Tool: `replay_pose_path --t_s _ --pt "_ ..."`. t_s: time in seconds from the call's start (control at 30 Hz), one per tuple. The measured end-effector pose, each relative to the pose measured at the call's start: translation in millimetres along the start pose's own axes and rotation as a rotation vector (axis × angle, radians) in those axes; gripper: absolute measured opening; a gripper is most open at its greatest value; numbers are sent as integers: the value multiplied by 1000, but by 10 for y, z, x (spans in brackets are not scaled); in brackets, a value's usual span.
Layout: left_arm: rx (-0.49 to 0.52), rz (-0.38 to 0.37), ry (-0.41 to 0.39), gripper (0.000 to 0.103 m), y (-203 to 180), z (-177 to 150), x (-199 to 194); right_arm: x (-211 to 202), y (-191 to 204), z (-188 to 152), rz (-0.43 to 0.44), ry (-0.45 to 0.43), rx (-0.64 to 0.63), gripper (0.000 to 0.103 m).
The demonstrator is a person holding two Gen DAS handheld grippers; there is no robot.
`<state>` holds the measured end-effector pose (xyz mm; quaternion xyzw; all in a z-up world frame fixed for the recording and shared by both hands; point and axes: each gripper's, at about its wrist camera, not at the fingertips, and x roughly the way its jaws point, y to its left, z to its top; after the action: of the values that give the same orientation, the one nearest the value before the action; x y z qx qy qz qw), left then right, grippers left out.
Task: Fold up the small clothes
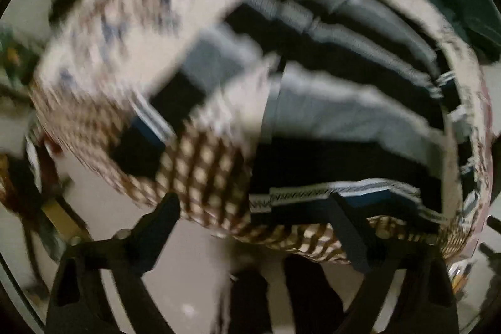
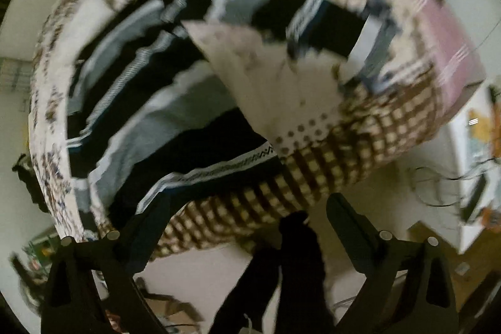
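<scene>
I am looking almost straight down along both tools into a woven basket (image 1: pixel 200 171) with a printed cloth liner (image 1: pixel 125 21) folded over its rim; inside it the small clothes (image 1: pixel 344 111) lie in rows of dark and grey folded pieces, their long edges running side by side across the basket from rim to rim; everything is badly smeared, so I cannot separate single garments. The left tool (image 1: pixel 253 212) is spread wide with nothing between its fingers; one finger sits over the checked outer wall, the other over the striped piece (image 1: pixel 313 193) just inside the near rim. The right tool (image 2: pixel 247 208) is also spread and empty, its fingers straddling the same near wall; the clothes lie beyond and to the left of it in its view. A pale dotted cloth (image 2: pixel 281 83) drapes over the rim on that side. I judge the left tool the better placed for the striped piece, since that piece lies crosswise directly between its tips; whether either tool touches fabric I cannot tell.
</scene>
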<state>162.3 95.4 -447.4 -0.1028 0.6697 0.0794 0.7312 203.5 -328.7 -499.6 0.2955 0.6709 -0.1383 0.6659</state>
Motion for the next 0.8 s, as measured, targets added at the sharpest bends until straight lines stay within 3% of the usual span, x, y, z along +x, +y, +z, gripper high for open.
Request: replay_pose_path --t_s 0.13,0.2,0.23,0.33,0.37,0.4,0.43,0.5,0.7,0.77,0.8 --pt "-65 -108 97 81 11 -197 892 926 -275 245 30 72 30 95" --pt "-78 -139 125 59 -42 -265 1138 1274 -356 282 43 117 33 92" --pt "-81 -156 128 37 -75 -290 1204 1384 -388 292 49 130 35 90" --pt "-94 -182 68 12 -136 -368 1203 1751 -503 252 98 203 48 70" --pt "-106 -200 54 11 -123 -389 1157 1855 -531 208 124 235 51 56" --pt "-118 -219 43 11 -105 -414 1099 1959 -557 164 161 264 54 33" --pt "-122 -238 33 10 -89 -432 1035 1975 -559 105 193 281 54 23" --pt "-135 -290 26 9 -34 -453 916 1961 -555 14 221 269 39 17" --pt "-150 -418 32 6 137 -296 774 1606 -616 -118 236 182 11 14" --pt "-139 -414 30 6 227 -201 826 1565 -626 -117 227 186 14 13" --pt "-126 -392 32 6 234 -184 868 1584 -637 -119 212 193 4 6"
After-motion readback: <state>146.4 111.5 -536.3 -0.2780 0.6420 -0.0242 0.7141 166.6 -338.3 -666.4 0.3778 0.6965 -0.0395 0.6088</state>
